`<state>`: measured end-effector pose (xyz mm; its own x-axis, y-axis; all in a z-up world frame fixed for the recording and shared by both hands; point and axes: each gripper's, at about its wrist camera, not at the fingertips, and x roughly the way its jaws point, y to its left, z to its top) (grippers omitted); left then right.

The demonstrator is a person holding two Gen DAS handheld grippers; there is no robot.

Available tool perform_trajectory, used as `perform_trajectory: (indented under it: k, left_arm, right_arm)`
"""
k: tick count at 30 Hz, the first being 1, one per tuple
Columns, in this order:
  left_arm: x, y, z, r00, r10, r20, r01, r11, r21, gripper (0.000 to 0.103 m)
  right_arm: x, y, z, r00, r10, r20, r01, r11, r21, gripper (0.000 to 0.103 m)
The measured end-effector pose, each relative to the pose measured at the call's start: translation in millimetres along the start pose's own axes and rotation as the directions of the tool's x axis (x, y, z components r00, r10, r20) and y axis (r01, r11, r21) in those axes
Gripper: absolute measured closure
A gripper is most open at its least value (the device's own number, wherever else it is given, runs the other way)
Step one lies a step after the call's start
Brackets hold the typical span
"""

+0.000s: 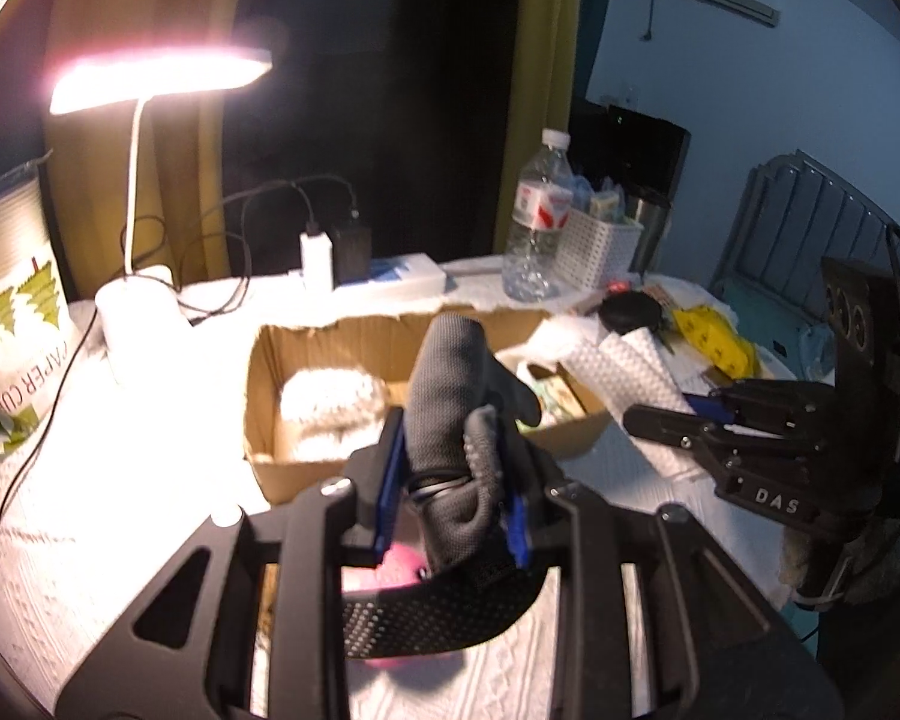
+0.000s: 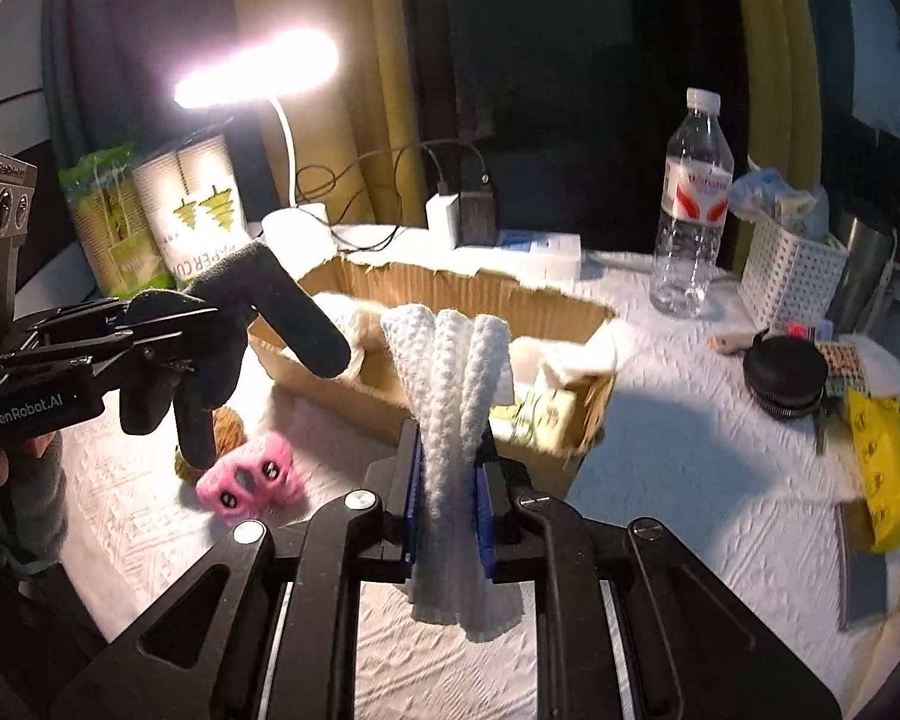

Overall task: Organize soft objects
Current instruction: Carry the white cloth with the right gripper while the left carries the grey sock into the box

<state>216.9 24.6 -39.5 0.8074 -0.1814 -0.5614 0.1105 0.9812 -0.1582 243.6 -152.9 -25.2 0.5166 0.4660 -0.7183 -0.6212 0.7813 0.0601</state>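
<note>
My left gripper [image 1: 453,480] is shut on a dark grey glove [image 1: 456,396] and holds it up just in front of the open cardboard box [image 1: 258,384]. The glove also shows in the right wrist view [image 2: 240,336], hanging left of the box [image 2: 462,288]. My right gripper [image 2: 450,468] is shut on a folded white knitted cloth [image 2: 450,372] and holds it at the box's near side. White fluffy items [image 1: 330,408] lie inside the box. A pink fuzzy toy [image 2: 252,474] and a brown woolly object [image 2: 228,426] lie on the white tablecloth under the glove.
A lit desk lamp [image 2: 258,69] stands behind the box with chargers and cables [image 2: 462,210]. A water bottle [image 2: 693,204], a white basket [image 2: 792,276], a black round case [image 2: 783,375] and a yellow bag [image 2: 888,474] lie to the right. Paper-cup packs [image 2: 192,210] stand at the left.
</note>
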Motion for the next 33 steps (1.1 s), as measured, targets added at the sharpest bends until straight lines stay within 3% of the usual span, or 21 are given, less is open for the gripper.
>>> perform_trajectory:
  k: [16,24,33]
  left_arm:
    - [43,1,38,0.998,0.027,0.054,-0.028,0.999,0.019,0.074]
    - [81,5,39,1.0,0.016,0.008,-0.016,1.0,-0.006,0.074]
    - [128,6,30,0.996,0.012,-0.094,-0.014,1.0,-0.015,0.074]
  right_arm:
    - [30,-41,35,0.999,-0.02,0.038,0.018,0.999,0.051,0.087]
    - [57,-58,39,1.0,-0.024,0.016,0.022,0.997,0.074,0.087]
    - [88,-66,29,0.998,-0.047,-0.043,0.05,0.996,0.079,0.087]
